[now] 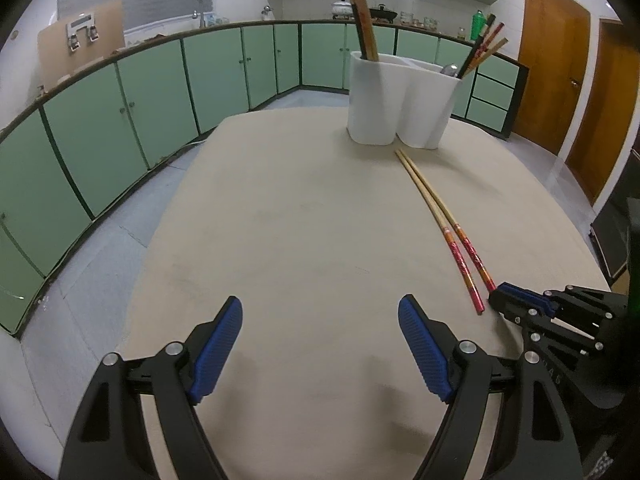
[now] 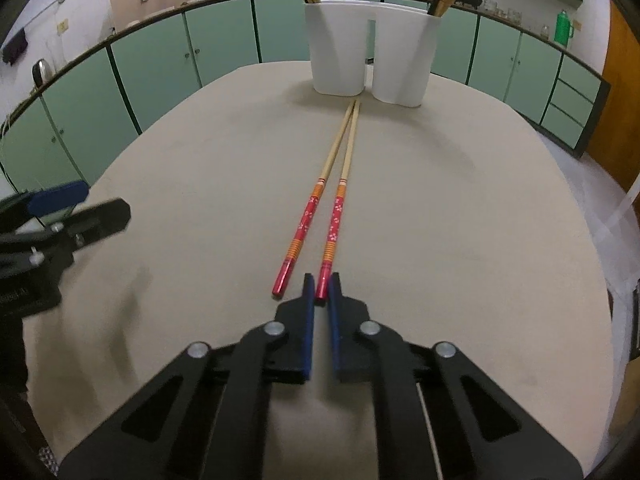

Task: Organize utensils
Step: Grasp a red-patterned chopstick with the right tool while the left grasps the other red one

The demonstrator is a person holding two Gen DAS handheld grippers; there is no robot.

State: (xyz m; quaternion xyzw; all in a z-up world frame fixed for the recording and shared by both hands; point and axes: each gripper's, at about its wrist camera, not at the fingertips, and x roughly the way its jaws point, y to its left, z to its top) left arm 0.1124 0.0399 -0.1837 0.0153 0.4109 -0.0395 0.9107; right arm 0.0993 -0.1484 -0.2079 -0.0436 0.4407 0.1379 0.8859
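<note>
The right gripper point(image 2: 321, 282) is clamping the right-hand chopstick's point(image 2: 335, 218) red end while the left gripper point(image 1: 320, 346) is waiting wide and empty; lifting it toward the white utensil holder point(image 2: 372, 48) seems next.

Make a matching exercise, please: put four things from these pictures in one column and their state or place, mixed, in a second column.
1. left gripper
2. right gripper
3. loose red-handled bamboo chopstick
4. white plastic two-part utensil holder

a. stands at the far end of the beige table, chopsticks inside
b. shut on the other red-handled chopstick
c. open, holding nothing
d. lies flat, not gripped

Pairs: 1-c, 2-b, 3-d, 4-a
</note>
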